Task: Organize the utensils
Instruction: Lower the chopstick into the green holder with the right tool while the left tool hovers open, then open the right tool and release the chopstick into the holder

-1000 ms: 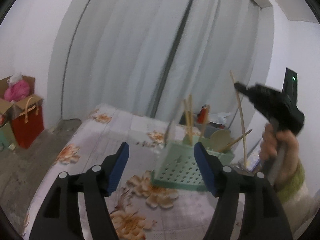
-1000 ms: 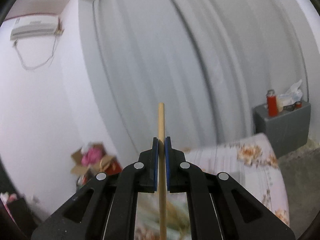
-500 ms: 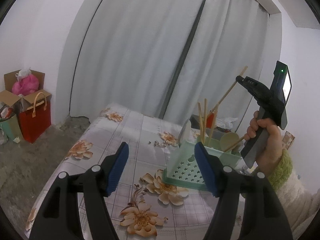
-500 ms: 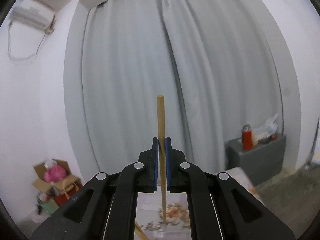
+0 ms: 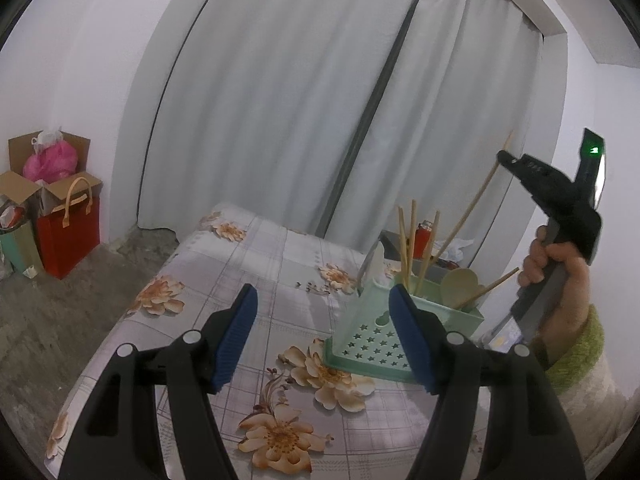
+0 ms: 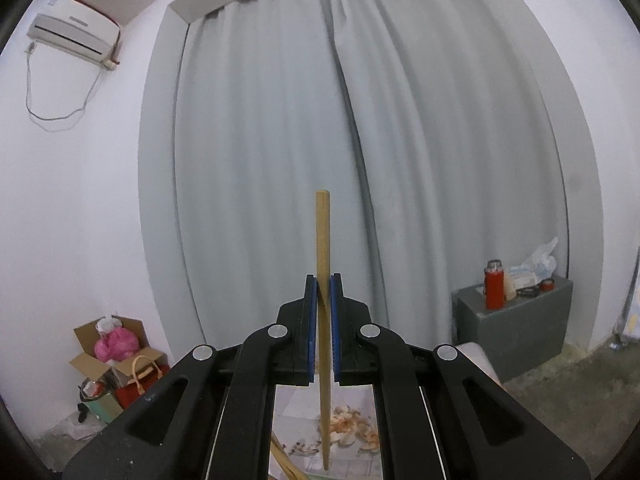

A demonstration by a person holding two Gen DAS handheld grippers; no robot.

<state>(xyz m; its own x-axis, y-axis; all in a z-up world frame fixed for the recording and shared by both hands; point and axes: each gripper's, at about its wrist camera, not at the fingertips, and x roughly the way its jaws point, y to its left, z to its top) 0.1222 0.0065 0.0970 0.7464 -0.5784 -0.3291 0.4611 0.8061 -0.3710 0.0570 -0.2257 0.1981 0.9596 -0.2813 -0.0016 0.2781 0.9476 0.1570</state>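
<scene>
Chopstick [image 6: 322,248] pinched between the blue pads [image 6: 311,328] of the right gripper [image 6: 322,320], clenched tight on the wood, standing almost upright with its blunt end above the fingertips and its thin end hanging down below them. Seen from the left wrist, same chopstick [image 5: 478,200] slanting down from the right gripper [image 5: 505,158] toward the green utensil holder [image 5: 404,328], with a hand [image 5: 556,256] in a green-cuffed sleeve gripping the handle. Holder sitting on the floral-clothed worktop [image 5: 256,264], already carrying three upright chopsticks [image 5: 412,236], a wooden spoon [image 5: 460,284] and another stick leaning out to the right. Left gripper [image 5: 322,344] hovering released, blue pads spread wide, nothing between them, the right-side pad overlapping the holder's near face in the view; contact impossible to tell. Grey curtains [image 6: 360,140] filling the background, a red gift bag [image 5: 68,232] off on the floor.
</scene>
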